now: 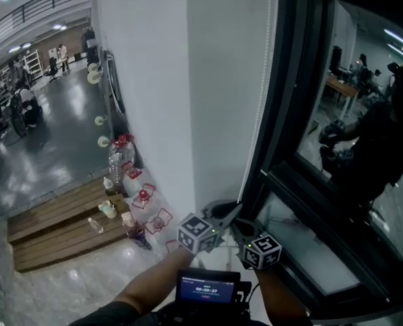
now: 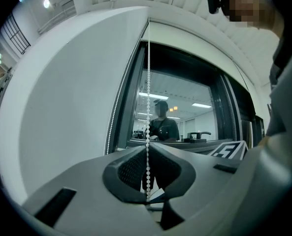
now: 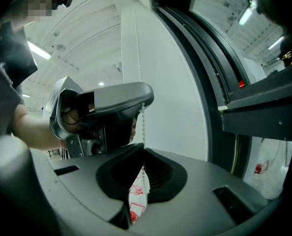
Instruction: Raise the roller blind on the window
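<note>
Both hand-held grippers are closed on one strand of the bead chain (image 2: pixel 147 82). The left hand-held gripper (image 2: pixel 147 149) pinches it between its jaw tips. The right hand-held gripper (image 3: pixel 143 150) clamps the same strand just below, and a short run of beads shows between the two. The chain hangs beside the dark window frame (image 1: pixel 283 114), with its second strand close to the frame's edge.

This looks like the downward haul that winds the roller blind up. A pale band (image 2: pixel 195 38) across the top of the opening may be the blind itself, though I cannot tell for sure. The glass lower down is uncovered and reflects a person (image 1: pixel 384 141).

With both grips low on the chain, the next move probably calls for one jaw pair to let go and take a fresh hold higher up while the other keeps its hold. The pull should stay in line with the chain so the beads do not slip out.

No worktop is in view, only a pale sill (image 1: pixel 303 243) under the glass. Against the white wall (image 1: pixel 147 80) stand red-capped bottles (image 1: pixel 119 158) beside a wooden pallet (image 1: pixel 58 226). Beyond lies the glossy floor (image 1: pixel 51 155) of a large lit hall.
</note>
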### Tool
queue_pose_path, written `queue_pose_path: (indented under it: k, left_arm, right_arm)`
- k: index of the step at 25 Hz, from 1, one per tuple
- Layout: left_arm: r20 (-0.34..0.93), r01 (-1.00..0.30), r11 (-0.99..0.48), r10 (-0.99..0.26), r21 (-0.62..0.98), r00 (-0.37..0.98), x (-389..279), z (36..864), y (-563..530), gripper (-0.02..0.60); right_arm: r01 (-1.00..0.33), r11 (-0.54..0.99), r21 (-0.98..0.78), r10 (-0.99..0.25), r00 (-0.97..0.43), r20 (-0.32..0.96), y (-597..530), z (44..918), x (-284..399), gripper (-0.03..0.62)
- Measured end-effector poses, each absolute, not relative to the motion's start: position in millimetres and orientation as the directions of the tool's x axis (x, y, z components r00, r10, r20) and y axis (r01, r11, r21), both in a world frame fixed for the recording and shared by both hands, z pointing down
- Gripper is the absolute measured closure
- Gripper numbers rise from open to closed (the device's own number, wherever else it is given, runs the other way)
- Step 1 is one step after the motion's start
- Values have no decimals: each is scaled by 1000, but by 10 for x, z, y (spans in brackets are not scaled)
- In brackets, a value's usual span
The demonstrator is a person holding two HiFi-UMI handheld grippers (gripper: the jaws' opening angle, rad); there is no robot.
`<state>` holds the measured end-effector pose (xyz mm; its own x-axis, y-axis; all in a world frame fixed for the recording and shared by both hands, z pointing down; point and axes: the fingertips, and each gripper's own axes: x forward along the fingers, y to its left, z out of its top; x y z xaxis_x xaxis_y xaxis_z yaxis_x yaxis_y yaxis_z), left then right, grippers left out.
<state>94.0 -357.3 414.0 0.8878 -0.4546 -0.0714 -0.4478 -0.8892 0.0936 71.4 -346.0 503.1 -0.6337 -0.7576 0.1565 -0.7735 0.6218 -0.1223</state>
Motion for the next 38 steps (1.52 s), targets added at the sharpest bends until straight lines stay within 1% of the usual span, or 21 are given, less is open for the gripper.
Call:
queue_pose_path:
  k: [3, 5, 7, 8, 10, 14, 16, 18, 21, 23, 25, 26, 29, 35, 38]
  left_arm:
    - [-75, -440, -891, -449, 115, 890, 930, 4093, -3595, 571]
    - [-82, -442, -888, -453, 127, 888, 909, 4067, -3611, 571]
    - [-88, -447, -884, -460, 137, 883, 894, 4063, -3625, 571]
    - [-90, -449, -883, -463, 139, 882, 892, 4065, -3627, 571]
    - [-90, -450, -883, -463, 134, 882, 893, 4068, -3619, 571]
    - [-106, -431, -892, -445, 134, 889, 926, 4033, -3546, 571]
    - [-108, -429, -894, -443, 129, 890, 944, 4034, -3511, 571]
    - [-113, -424, -895, -440, 137, 891, 947, 4034, -3494, 571]
    - [-112, -414, -901, -429, 132, 896, 975, 4025, -3460, 571]
    - [-102, -411, -904, -422, 114, 901, 993, 4043, -3419, 571]
    - [-100, -411, -905, -421, 106, 902, 987, 4045, -3415, 571]
    - [-102, -410, -906, -420, 106, 902, 981, 4036, -3427, 571]
    - [-106, -409, -905, -421, 114, 901, 965, 4077, -3406, 571]
    - [-116, -399, -911, -410, 107, 905, 998, 4093, -3353, 571]
    - [-121, -400, -910, -411, 105, 904, 986, 4115, -3353, 571]
  right_arm:
    - [-776, 631, -7, -756, -616, 224, -3439, 4924, 810, 584]
    - [-769, 637, 51, -754, -609, 245, -3416, 4819, 902, 550]
    - [-756, 651, 69, -745, -620, 246, -3352, 4684, 972, 508]
    - [-753, 654, 73, -745, -625, 235, -3323, 4605, 1009, 503]
    - [-760, 647, 63, -757, -629, 178, -3310, 4392, 1084, 503]
    - [-744, 668, -4, -744, -668, -7, -3323, 3752, 1046, 503]
    - [-731, 682, -1, -728, -679, -96, -3304, 3386, 974, 503]
    - [-738, 674, 29, -728, -671, -141, -3347, 3120, 914, 503]
    - [-750, 659, 59, -736, -658, -159, -3472, 2917, 865, 503]
    - [-736, 676, 42, -721, -672, -172, -3495, 2849, 827, 508]
    - [-722, 692, 22, -706, -682, -191, -3501, 2784, 796, 542]
    - [-722, 692, 22, -705, -681, -197, -3511, 2760, 787, 580]
    - [-730, 683, 25, -712, -673, -201, -3494, 2800, 774, 583]
    - [-716, 697, -42, -701, -666, -255, -3453, 2829, 834, 585]
    - [-721, 693, -23, -701, -666, -257, -3432, 2861, 812, 585]
